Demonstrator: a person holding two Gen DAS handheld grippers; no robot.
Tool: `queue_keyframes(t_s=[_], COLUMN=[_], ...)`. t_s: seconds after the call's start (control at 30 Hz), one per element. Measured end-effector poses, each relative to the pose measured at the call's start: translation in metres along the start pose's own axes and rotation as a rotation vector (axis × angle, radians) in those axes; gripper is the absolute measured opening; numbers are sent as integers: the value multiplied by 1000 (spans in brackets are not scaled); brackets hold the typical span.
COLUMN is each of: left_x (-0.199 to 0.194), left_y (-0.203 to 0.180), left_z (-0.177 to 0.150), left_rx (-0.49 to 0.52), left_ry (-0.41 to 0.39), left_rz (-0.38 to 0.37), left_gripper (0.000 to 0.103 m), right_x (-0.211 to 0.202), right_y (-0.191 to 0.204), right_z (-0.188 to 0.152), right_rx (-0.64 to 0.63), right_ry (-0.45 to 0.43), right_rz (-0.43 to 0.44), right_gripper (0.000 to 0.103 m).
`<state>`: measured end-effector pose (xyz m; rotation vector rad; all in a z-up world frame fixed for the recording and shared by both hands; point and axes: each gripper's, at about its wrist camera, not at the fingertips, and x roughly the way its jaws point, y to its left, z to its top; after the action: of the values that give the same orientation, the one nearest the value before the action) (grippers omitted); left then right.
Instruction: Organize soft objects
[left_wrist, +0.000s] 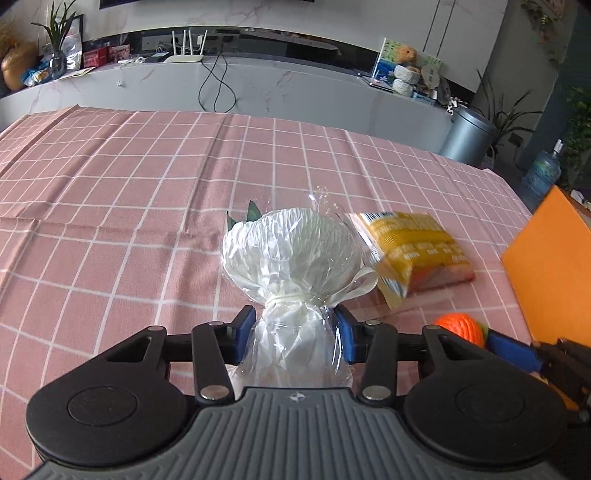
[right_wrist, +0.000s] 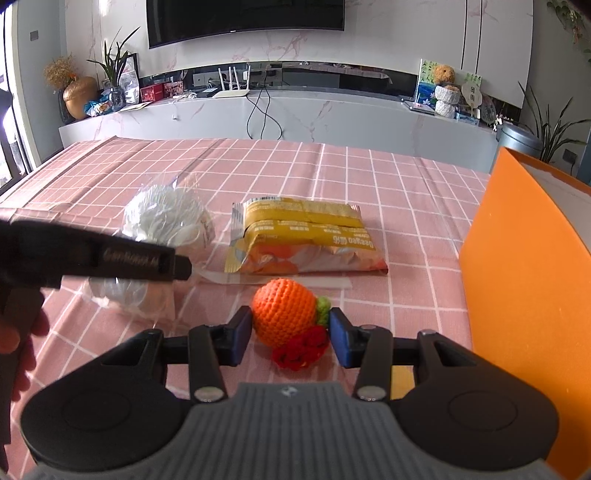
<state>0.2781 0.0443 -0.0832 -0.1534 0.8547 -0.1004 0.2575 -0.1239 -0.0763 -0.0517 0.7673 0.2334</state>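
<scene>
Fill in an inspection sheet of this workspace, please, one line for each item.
Surface: table under a pink checked cloth, creased.
Job's things: wrapped white bouquet, crochet orange with red piece, both on the cloth.
Clutter: yellow snack bag lying flat behind the orange; orange box at the right edge.
Grippers: left gripper, pads against the bouquet's wrapped stem; right gripper, pads on both sides of the orange, contact not clear.
Cables: black cable hanging from the cabinet behind; nothing seen on the table.
Surroundings: TV, router, plants, teddy bear, grey bin.
</scene>
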Motion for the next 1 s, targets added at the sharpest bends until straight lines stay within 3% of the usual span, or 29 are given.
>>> queue_keyframes(t_s=[0.27,0.53,1.0], left_x=[-31,-70,-129], left_y=[0,-9,-48], left_z=[-31,-54,-68], left_rx=[9,21,97], left_ry=[-7,-70,-164], left_rz=[-30,-49,-126], left_gripper=[50,48,47], right_x=[-14,-48,-139], right_y=[-4,-5,-15], right_z=[-11,-28,-36], right_rx=[20,17,-13], right_ry=[17,11,-130], right_rz=[24,54,70], right_gripper=[44,44,44])
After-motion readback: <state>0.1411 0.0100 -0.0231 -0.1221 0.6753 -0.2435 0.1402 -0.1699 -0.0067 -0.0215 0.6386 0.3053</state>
